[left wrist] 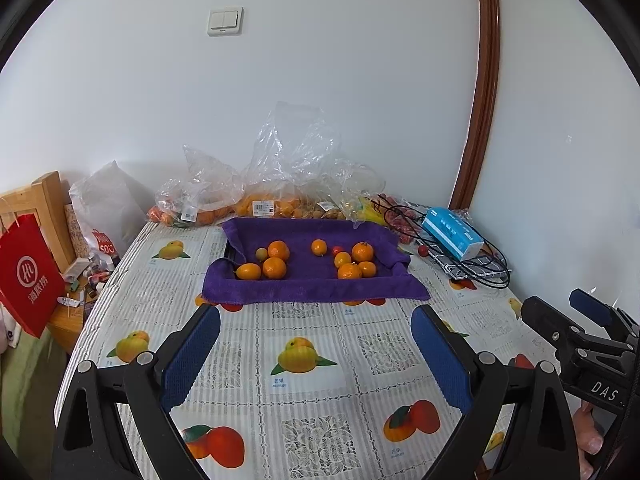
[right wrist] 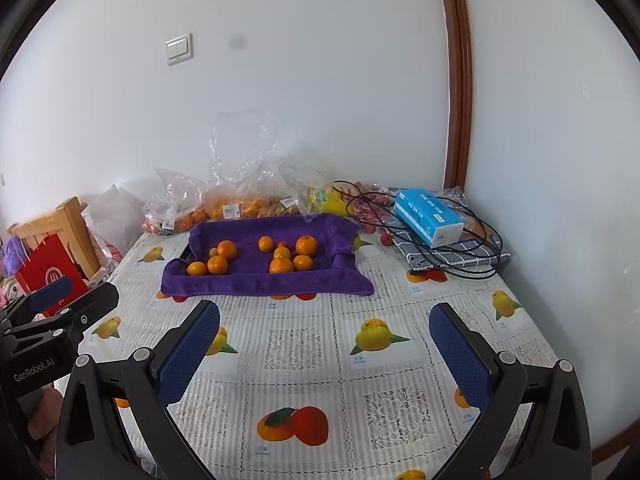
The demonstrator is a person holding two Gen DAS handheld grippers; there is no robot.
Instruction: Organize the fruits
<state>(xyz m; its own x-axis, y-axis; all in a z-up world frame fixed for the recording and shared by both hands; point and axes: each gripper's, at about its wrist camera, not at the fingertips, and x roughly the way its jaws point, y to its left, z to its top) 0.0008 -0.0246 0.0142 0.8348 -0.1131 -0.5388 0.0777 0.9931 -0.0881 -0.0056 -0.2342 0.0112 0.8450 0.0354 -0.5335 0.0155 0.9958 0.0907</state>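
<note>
A: Where's the fruit?

B: On the purple towel (left wrist: 320,284), mid-frame in both views, far side of the table (left wrist: 312,344) w/ the fruit-print cloth. Towel edges are rolled up, so it sits like a shallow tray. Two clusters: left group (left wrist: 269,262) is four oranges-ish, incl. one small pale greenish one; right group (left wrist: 354,261) is five or six orange ones plus a small red fruit (left wrist: 337,249).

A: Tongs?

B: Left gripper (left wrist: 316,344), bottom of its own view, blue pads spread wide, nothing btwn them, just tablecloth. Right gripper (right wrist: 325,342) same: pads apart, empty, lower centre of its view. Both well short of the towel. Each one also shows in the other's cam: right one at the lower right edge of the left view, left one at the lower left edge of the right view.

A: Behind the towel?

B: Clear plastic bags (left wrist: 280,168) along the wall, more orange fruit inside, price labels on them. Blue tissue box (left wrist: 452,234) upper right of the towel, lying on a checked cloth (right wrist: 452,252) w/ a black cable (left wrist: 472,272) looped over it. One loose red fruit (right wrist: 385,239) just beside that cloth.

A: Left side?

B: Red paper bag (left wrist: 28,276) at the left edge, hanging off a wooden chair (left wrist: 48,196). Light switch (left wrist: 225,21) up on the wall.
</note>
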